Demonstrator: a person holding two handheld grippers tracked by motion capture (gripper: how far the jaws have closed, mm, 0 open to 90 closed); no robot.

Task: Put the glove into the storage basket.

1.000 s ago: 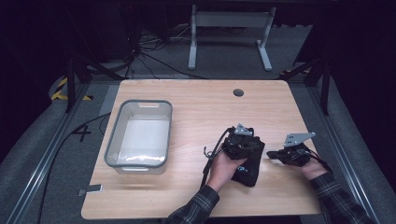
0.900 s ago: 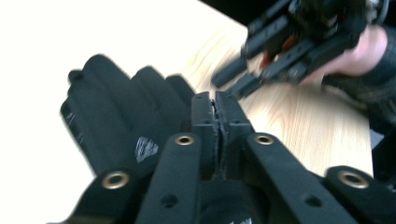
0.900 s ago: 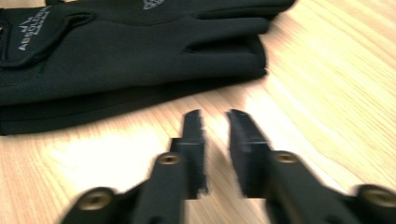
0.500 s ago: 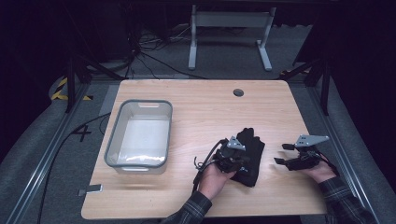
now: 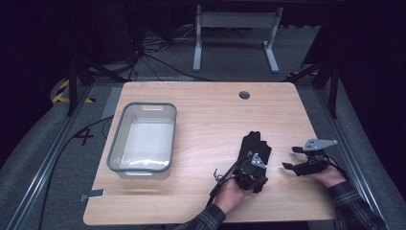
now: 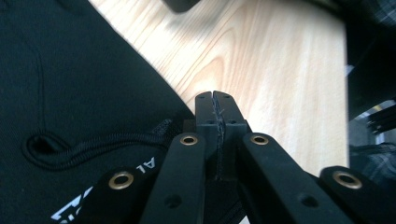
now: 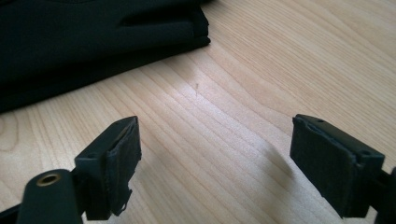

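Left gripper (image 5: 252,167) clenched, empty, resting over black fabric gloves (image 5: 256,146); right gripper (image 5: 293,158) released, just beside gloves, on wooden counter (image 5: 206,124).

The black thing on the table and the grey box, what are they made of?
The black thing looks like soft knitted cloth, maybe a pair of gloves: the left gripper view shows fine ribbing and a corded seam, all matte. The grey box looks like see-through plastic with a grey rim; its walls look smooth and slightly shiny. The table looks like pale wood, with grain lines.
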